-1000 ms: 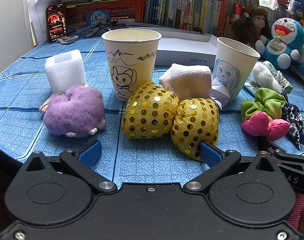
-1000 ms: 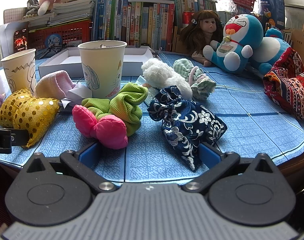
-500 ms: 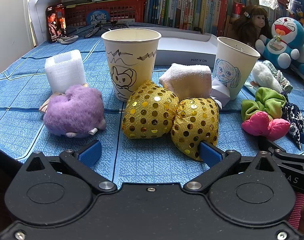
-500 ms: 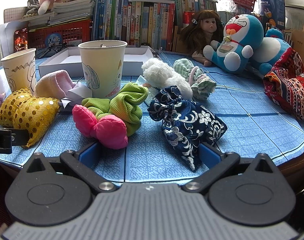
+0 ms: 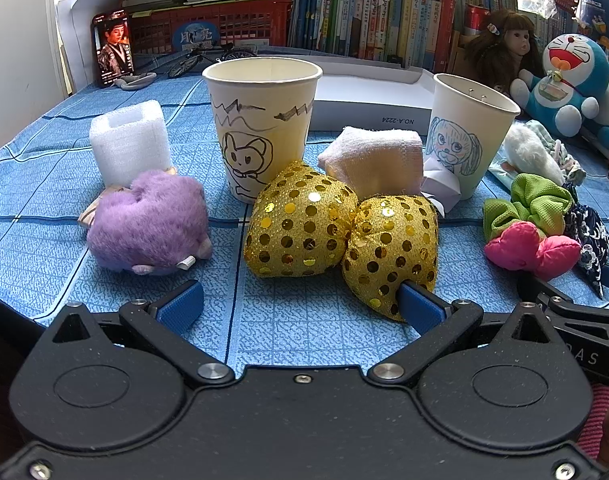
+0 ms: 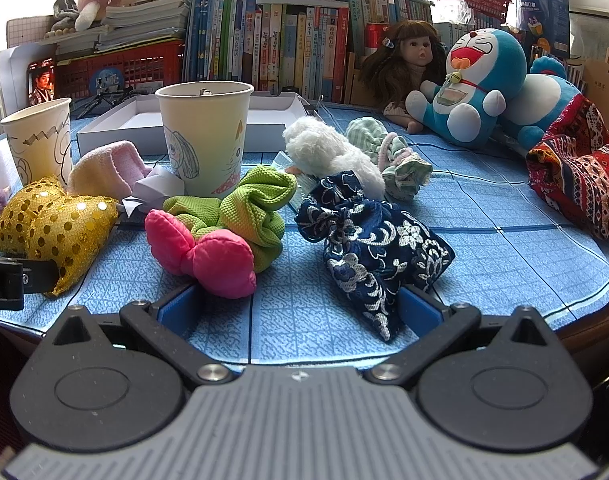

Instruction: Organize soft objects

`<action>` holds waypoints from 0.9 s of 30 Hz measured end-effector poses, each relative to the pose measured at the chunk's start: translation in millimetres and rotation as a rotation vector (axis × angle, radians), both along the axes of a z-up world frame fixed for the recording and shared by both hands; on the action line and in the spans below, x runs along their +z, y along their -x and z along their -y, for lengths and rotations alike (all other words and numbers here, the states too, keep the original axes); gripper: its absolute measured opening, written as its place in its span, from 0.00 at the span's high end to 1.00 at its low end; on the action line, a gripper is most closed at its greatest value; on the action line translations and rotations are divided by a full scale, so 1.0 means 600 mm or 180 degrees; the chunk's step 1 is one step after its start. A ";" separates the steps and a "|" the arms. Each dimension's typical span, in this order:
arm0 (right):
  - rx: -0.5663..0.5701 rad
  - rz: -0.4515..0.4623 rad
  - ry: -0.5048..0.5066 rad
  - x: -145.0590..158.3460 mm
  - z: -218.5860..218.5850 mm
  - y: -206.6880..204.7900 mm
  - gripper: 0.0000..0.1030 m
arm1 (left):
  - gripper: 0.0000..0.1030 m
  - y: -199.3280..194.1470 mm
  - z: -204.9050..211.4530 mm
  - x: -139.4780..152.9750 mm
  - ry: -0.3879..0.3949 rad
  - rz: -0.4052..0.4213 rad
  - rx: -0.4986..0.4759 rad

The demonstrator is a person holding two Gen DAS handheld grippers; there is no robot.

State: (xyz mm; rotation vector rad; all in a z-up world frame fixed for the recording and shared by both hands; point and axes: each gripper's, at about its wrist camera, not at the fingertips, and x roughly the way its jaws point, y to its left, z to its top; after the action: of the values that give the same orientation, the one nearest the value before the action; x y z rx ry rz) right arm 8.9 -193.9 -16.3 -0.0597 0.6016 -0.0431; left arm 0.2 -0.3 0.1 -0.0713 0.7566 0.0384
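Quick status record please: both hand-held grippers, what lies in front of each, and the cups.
left hand-held gripper: open, empty, low over the blue cloth
ahead of left: gold sequin bow, purple plush
right hand-held gripper: open, empty
ahead of right: pink bow, green scrunchie, navy floral pouch
paper cups: cat cup and dog cup, both upright

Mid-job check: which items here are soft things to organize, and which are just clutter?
Job items: gold sequin bow, purple plush, pink bow, green scrunchie, navy floral pouch.

Lying about: books, doll, phone.
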 end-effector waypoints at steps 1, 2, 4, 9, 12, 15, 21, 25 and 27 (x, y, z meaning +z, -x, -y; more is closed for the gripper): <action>-0.0003 0.0008 0.0000 -0.001 -0.001 0.003 0.00 | 0.00 0.000 0.000 0.000 0.0000 0.0000 0.0000; -0.0005 0.0013 -0.0002 -0.002 -0.001 0.003 0.00 | 0.00 0.000 0.000 0.000 -0.0001 0.0000 -0.0001; -0.0009 0.0021 -0.0004 -0.002 -0.001 0.004 0.00 | 0.00 0.000 0.000 0.000 0.0000 0.0001 -0.0001; -0.0017 0.0042 -0.0002 -0.003 -0.002 0.006 0.00 | 0.00 0.000 0.000 0.000 -0.0002 0.0000 0.0000; -0.0022 0.0054 -0.0004 -0.003 -0.002 0.008 0.00 | 0.00 0.000 0.000 0.000 -0.0003 0.0004 0.0000; -0.0029 0.0078 -0.0006 -0.005 -0.002 0.010 0.00 | 0.00 -0.004 0.002 -0.005 -0.0004 0.0006 0.0000; -0.0035 0.0093 -0.0006 -0.005 -0.002 0.011 0.00 | 0.00 -0.005 0.002 -0.005 -0.0005 0.0008 0.0000; -0.0028 0.0135 -0.0002 -0.007 -0.002 0.014 0.00 | 0.00 -0.005 0.002 -0.005 -0.0007 0.0008 0.0000; -0.0031 0.0164 0.0008 -0.008 -0.002 0.016 0.00 | 0.00 -0.001 0.004 -0.003 -0.0003 0.0024 -0.0004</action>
State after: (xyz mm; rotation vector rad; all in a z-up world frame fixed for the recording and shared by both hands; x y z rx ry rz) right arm -0.9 -192.6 -21.2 -0.0579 0.5504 -0.0545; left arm 0.7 -2.4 -1.9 -0.0701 0.7492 0.0371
